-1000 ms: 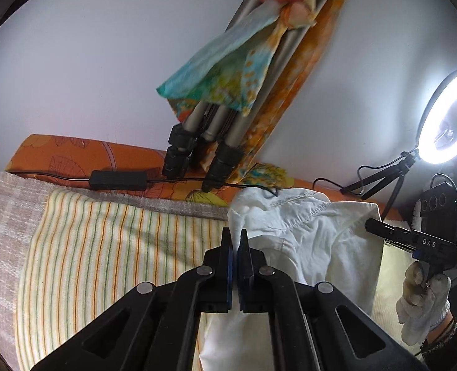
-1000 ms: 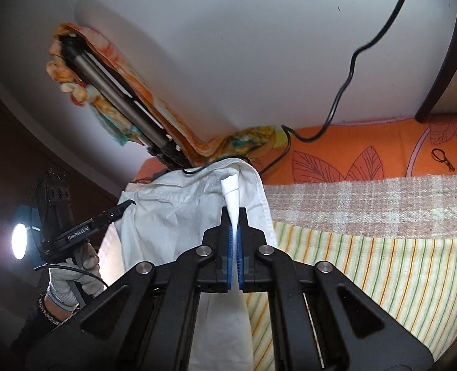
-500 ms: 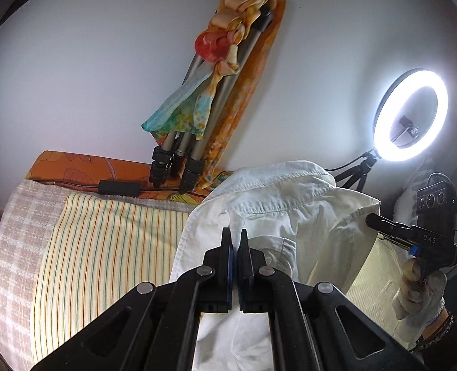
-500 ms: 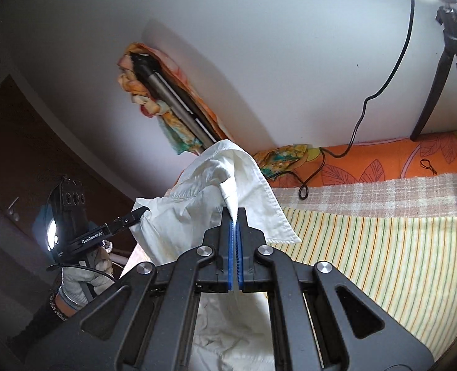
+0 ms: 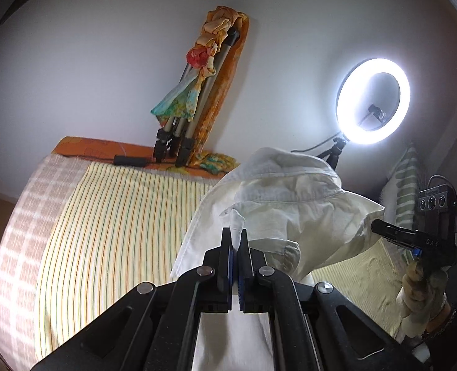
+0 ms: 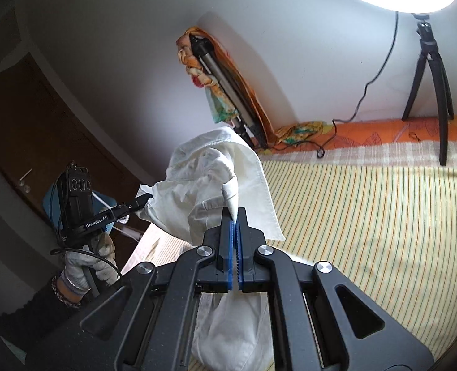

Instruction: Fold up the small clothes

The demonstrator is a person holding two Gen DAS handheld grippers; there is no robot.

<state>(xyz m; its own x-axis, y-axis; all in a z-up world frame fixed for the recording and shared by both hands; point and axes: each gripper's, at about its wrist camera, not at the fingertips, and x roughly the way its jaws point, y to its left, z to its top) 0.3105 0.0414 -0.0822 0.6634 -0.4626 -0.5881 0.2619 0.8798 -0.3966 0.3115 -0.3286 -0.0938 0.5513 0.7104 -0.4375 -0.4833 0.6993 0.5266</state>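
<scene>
Shirt (image 5: 293, 213) is held above the bed (image 5: 120, 216), pinched by both closed tongs (image 5: 235, 241) (image 6: 234, 222); spreading flat is needed next.

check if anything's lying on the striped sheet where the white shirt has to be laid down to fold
Nothing visible does. The white shirt hangs pinched in both the left gripper and the right gripper, and the striped sheet beside it is bare. The folded tripod and the ring light stand sit back at the wall edge.
</scene>
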